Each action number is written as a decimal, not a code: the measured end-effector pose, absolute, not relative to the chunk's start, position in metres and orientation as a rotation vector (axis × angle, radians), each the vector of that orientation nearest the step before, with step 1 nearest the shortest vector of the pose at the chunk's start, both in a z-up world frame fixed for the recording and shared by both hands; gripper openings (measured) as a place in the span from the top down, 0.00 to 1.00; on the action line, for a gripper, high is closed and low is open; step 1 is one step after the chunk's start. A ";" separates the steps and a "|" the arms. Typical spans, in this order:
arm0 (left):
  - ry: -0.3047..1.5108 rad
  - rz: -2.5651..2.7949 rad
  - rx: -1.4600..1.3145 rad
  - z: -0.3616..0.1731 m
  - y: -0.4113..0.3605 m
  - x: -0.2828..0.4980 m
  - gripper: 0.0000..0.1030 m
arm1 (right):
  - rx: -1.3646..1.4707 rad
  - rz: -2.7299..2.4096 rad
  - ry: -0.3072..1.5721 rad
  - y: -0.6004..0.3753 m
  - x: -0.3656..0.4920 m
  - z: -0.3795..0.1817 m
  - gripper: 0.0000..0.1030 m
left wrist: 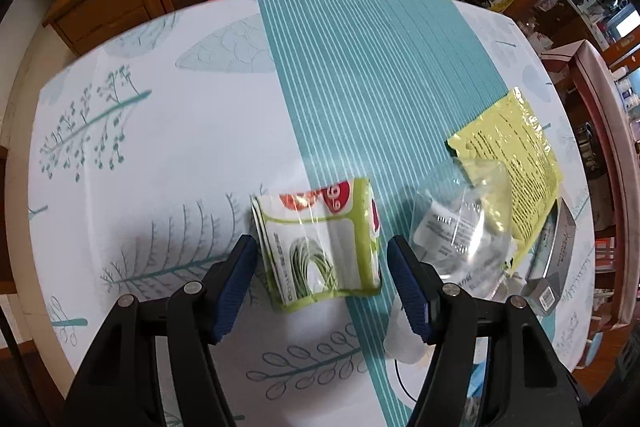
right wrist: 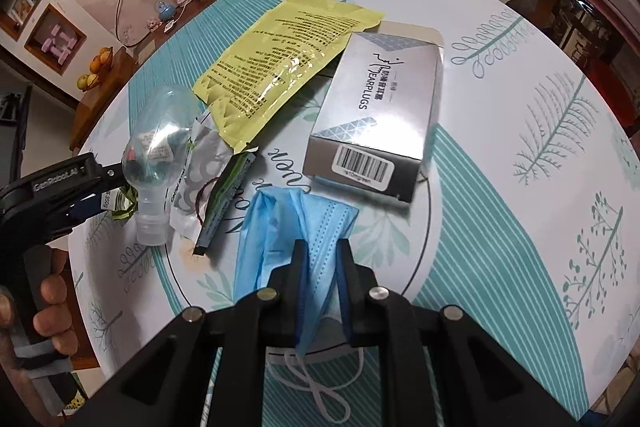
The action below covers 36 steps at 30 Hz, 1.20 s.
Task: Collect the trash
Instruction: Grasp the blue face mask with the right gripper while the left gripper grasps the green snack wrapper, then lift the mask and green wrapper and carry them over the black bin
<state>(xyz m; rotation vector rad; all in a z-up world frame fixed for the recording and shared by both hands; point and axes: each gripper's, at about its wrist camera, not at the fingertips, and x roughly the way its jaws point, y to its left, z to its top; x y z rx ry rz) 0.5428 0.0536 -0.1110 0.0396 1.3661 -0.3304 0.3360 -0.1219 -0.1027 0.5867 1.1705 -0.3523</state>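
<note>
Right gripper [right wrist: 322,247] pinched on the blue mask [right wrist: 280,227], which lies on the table [right wrist: 520,247] near the box [right wrist: 376,115]. Left gripper [left wrist: 320,247] spread around the green wrapper [left wrist: 320,243], pads apart from it. Likely snags: thin mask slipping free once lifted; glossy wrapper sliding or buckling under closing pads; bottle [right wrist: 154,163] just beside, easily knocked over.
</note>
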 end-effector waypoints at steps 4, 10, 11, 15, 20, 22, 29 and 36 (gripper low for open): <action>1.347 -0.351 0.023 -0.109 0.048 0.542 0.62 | 0.596 -0.354 1.164 -0.122 0.333 -0.103 0.88; 1.320 -0.366 0.065 -0.101 0.057 0.525 0.81 | 0.606 -0.346 1.156 -0.125 0.328 -0.102 0.89; 1.323 -0.364 0.065 -0.101 0.061 0.521 0.81 | 0.608 -0.344 1.154 -0.126 0.326 -0.102 0.89; 1.347 -0.359 0.041 -0.099 0.072 0.494 0.82 | 0.617 -0.335 1.148 -0.127 0.319 -0.100 0.91; 1.359 -0.367 0.039 -0.087 0.083 0.450 0.82 | 0.613 -0.310 1.143 -0.127 0.304 -0.093 0.92; 1.361 -0.380 0.037 -0.079 0.083 0.430 0.82 | 0.607 -0.295 1.141 -0.128 0.296 -0.088 0.92; 1.348 -0.414 0.033 -0.044 0.067 0.344 0.82 | 0.555 -0.203 1.141 -0.123 0.253 -0.064 0.92; 1.286 -0.410 0.012 -0.009 0.045 0.258 0.82 | 0.463 -0.062 1.121 -0.123 0.185 -0.035 0.92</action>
